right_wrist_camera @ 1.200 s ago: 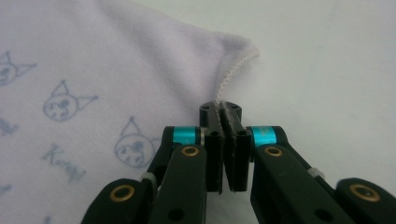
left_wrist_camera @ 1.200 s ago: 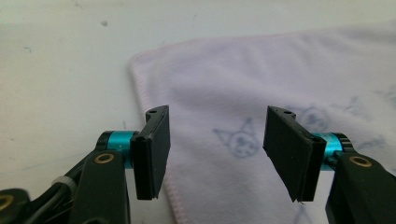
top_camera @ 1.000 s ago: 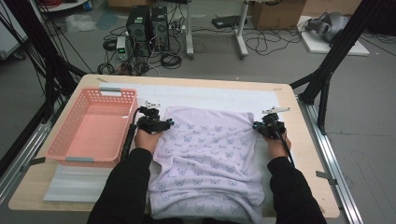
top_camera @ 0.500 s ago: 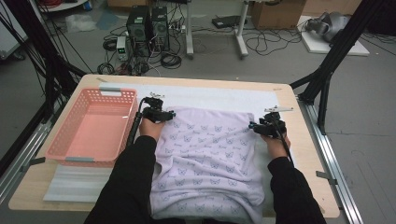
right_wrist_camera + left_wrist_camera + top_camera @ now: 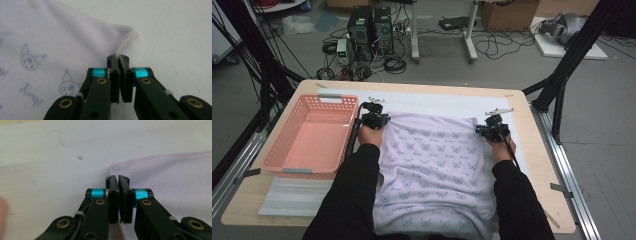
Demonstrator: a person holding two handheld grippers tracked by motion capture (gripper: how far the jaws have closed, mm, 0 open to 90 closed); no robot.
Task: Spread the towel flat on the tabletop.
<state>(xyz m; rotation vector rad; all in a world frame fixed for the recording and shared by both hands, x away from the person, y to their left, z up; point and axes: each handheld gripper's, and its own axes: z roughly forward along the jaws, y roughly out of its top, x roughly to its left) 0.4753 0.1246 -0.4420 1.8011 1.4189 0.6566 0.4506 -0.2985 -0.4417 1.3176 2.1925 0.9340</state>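
Wooden table (image 5: 532, 107) under white mat (image 5: 437, 104); both grippers (image 5: 373, 119) (image 5: 492, 130) pinch lilac towel (image 5: 437, 165); cables on floor.

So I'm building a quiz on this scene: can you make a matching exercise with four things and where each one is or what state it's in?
Things:
1. pale lilac printed cloth
2. pink plastic slatted basket
3. left gripper
4. right gripper

Places or states:
A. shut on the cloth's far right corner
B. spread flat mid-table
C. stands at the table's left side
D. shut on the cloth's far left corner

Pairs: 1-B, 2-C, 3-D, 4-A
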